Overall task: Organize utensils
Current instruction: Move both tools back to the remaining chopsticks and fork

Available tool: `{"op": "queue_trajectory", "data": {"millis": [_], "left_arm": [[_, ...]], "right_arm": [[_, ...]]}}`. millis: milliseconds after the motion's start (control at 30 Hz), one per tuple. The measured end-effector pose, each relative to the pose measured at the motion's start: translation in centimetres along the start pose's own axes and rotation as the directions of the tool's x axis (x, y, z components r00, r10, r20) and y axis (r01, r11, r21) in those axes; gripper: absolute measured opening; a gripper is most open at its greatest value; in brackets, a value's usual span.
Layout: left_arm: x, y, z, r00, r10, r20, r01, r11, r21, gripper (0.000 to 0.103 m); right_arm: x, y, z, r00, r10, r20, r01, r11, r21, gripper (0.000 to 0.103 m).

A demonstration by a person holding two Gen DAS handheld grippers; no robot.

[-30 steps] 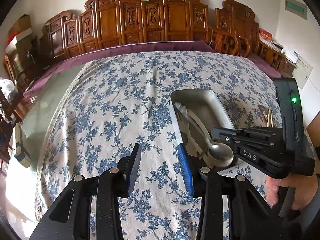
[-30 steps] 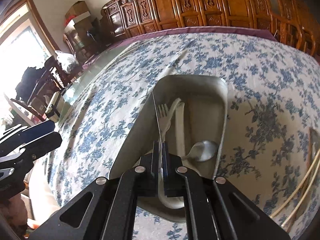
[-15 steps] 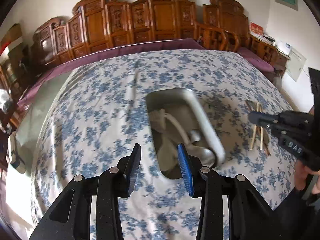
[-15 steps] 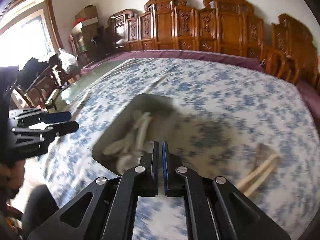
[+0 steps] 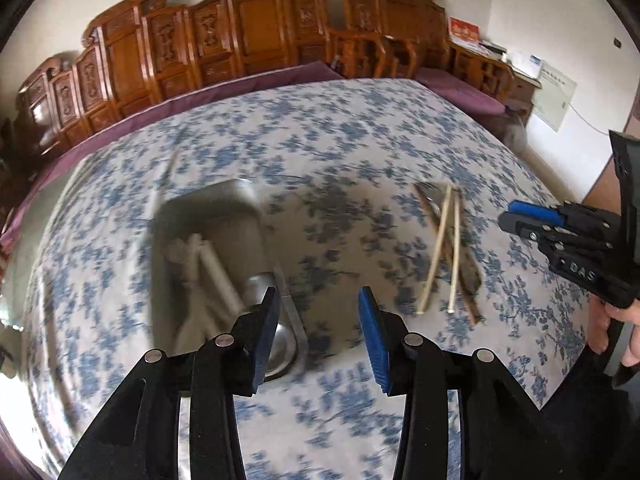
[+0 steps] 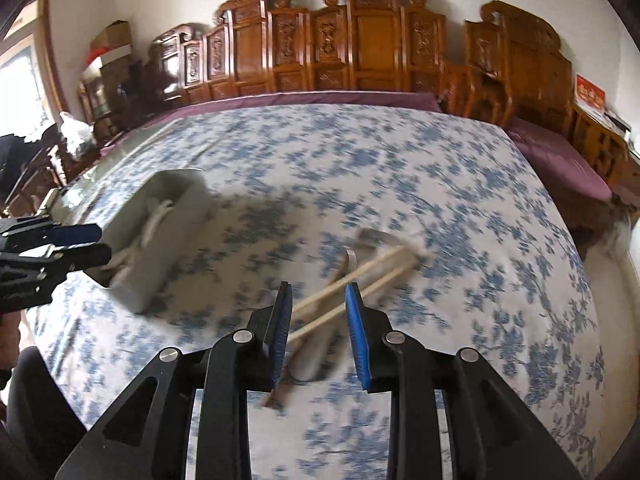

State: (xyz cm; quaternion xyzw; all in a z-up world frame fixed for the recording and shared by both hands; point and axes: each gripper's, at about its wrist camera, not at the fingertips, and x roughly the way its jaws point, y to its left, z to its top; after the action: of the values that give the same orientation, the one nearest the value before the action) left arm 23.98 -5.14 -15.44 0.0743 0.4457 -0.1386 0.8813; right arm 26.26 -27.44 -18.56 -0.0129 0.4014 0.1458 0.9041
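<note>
Right tool (image 6: 316, 320) opening, empty, over chopsticks (image 6: 352, 280); left tool (image 5: 318, 332) spread, empty. Straddle both sticks mid-length, pinch, carry to tray (image 6: 176, 216).

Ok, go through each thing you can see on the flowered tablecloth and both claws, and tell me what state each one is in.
Rectangular metal tray: on the cloth, holding white plastic utensils and a metal spoon.
White plastic utensils: lying inside the tray.
Metal spoon: in the tray's near end.
Pale wooden chopsticks: loose on the cloth, outside the tray, crossing a darker utensil.
Left claw: opening, empty.
Right claw: opening, nothing gripped, chopsticks beyond its tips.
</note>
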Motion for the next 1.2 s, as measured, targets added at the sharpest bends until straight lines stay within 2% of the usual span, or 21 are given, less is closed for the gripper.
{"op": "queue_trajectory", "data": {"millis": [167,567,1000,1067,1100,1133,1200], "left_arm": [[2.7,-2.7,0.4,0.999,-0.028,-0.038,0.029,0.999,0.03,0.039],[9.5,-7.4,0.5,0.987,-0.079,-0.137,0.093,0.991,0.094,0.039],[11.8,-9.2,1.1,0.983,-0.107,-0.15,0.125,0.986,0.114,0.038],[11.9,-9.3,1.1,0.985,-0.093,-0.145,0.111,0.986,0.124,0.032],[11.9,-9.3,1.1,0.986,-0.084,-0.141,0.102,0.986,0.132,0.024],[11.9,-9.3,1.1,0.986,-0.088,-0.14,0.107,0.985,0.137,0.011],[11.8,-8.9,1.2,0.982,-0.112,-0.155,0.131,0.984,0.118,0.009]], "right_arm": [[1.5,-2.2,-0.6,1.0,0.0,-0.008,0.001,0.999,0.038,0.03],[4.3,-3.7,-1.0,0.999,0.011,-0.053,-0.009,0.999,0.04,0.03],[5.3,-4.0,-1.0,0.997,0.009,-0.074,-0.004,0.998,0.061,0.03],[5.4,-4.1,-1.0,0.997,0.008,-0.077,-0.003,0.998,0.068,0.03],[5.4,-4.1,-1.0,0.997,0.006,-0.077,-0.001,0.998,0.069,0.03],[5.4,-4.2,-1.1,0.997,0.004,-0.078,0.002,0.997,0.071,0.03],[5.6,-4.3,-1.1,0.997,0.004,-0.081,0.002,0.997,0.077,0.03]]}}
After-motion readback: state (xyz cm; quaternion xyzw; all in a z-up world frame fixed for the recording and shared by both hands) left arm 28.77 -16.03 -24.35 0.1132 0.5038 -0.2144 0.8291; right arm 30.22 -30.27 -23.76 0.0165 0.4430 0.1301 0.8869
